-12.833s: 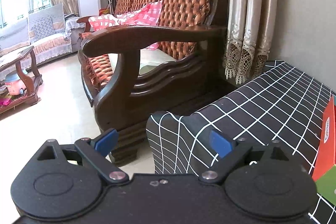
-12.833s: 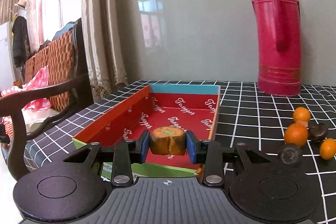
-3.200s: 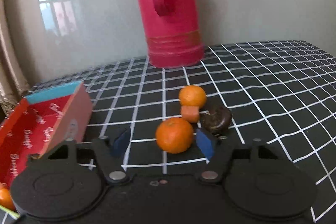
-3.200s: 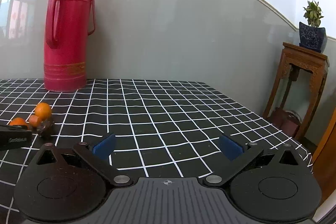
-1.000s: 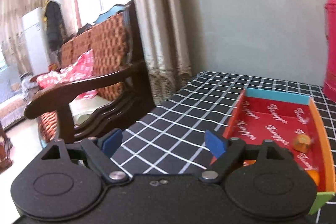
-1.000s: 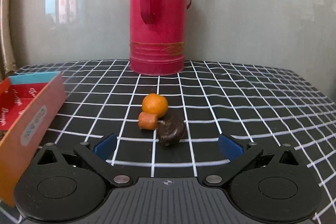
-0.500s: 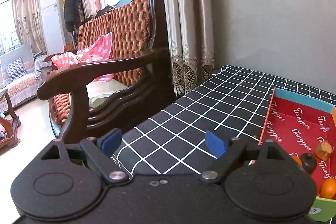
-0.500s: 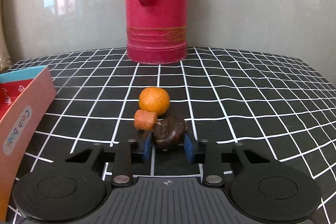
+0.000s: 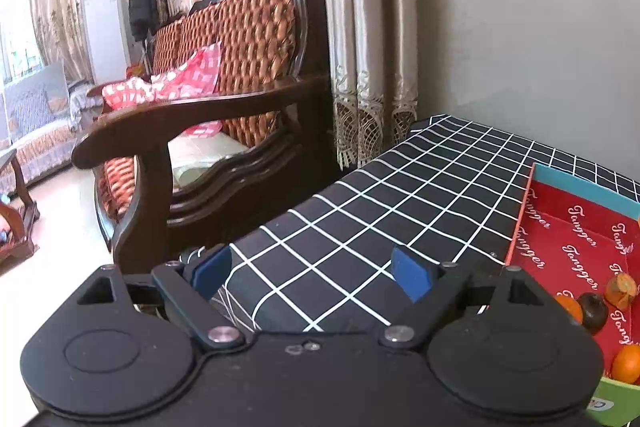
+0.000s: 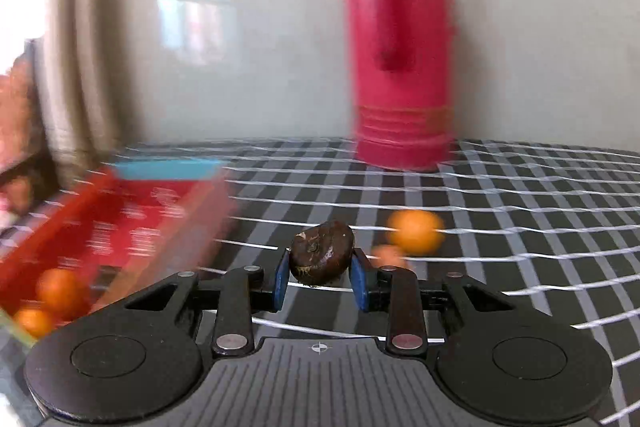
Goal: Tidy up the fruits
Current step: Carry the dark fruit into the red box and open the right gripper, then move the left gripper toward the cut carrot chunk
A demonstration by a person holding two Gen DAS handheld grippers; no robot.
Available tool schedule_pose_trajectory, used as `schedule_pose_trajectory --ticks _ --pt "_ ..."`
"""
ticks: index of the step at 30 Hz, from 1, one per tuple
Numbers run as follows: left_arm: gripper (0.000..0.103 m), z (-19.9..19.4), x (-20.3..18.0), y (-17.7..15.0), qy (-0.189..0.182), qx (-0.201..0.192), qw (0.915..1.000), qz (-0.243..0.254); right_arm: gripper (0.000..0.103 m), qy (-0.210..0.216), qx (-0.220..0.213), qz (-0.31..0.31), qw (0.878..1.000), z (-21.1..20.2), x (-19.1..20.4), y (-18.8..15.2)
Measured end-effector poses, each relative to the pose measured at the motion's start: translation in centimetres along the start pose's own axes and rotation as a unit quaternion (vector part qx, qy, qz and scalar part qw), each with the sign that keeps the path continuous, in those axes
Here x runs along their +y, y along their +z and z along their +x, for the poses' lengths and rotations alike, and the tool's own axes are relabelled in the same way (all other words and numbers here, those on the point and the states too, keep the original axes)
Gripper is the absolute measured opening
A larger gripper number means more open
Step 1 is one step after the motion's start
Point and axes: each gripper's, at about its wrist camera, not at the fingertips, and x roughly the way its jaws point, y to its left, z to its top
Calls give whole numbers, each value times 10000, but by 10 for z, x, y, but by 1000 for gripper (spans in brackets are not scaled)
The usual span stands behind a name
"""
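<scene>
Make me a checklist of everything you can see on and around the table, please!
Surface: table in black cloth with white squares.
Job's things: dark brown fruit; orange and a small orange piece on the cloth; red box holding fruit.
Clutter: red flask.
Grippers: right gripper shut on the dark brown fruit; left gripper open, empty.
Cables: nothing seen.
Surroundings: sofa, curtain, wall.

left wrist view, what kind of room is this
Most likely a home living room: a carved wooden sofa with tufted cushions, long lace-trimmed curtains, and a coat and hat hanging by a white fridge.
</scene>
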Motion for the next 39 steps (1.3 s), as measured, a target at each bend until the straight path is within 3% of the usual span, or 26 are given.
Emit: schedule_pose_trajectory --ticks 8,14,15,17,18,19,25,30,35,39 --pt "80 3 1 -2 57 75 10000 -21 33 1482 -333 -454 9873 -25 53 -3" --pt "80 2 -1 -2 59 99 9999 -23 33 1810 -200 -928 9789 -26 82 -10" --pt "80 2 -1 -3 61 99 9999 -21 36 1812 -163 -1002 9782 -25 85 -11" --pt "80 2 -1 -3 55 100 9999 -22 58 1744 -173 -1025 9792 -22 87 -13" --pt "80 2 -1 -3 48 106 9999 -19 75 1732 -241 -985 9796 -23 85 -14" --pt "80 2 -1 -3 38 110 9999 -19 82 1658 -333 -931 9812 -26 84 -13" --pt "82 -5 -16 -4 -109 45 9999 126 83 1019 -734 -664 9899 -35 63 -6" --pt "82 -17 -42 -8 -264 -89 9990 343 103 -136 -941 -555 9939 -40 39 -2" --pt "82 -32 -79 -13 -582 -195 9965 571 103 -1193 -1059 -429 9863 -51 8 -1" --pt "82 -52 -114 -21 -944 -446 9913 799 103 -2333 -1109 -359 9654 -58 -18 -2"
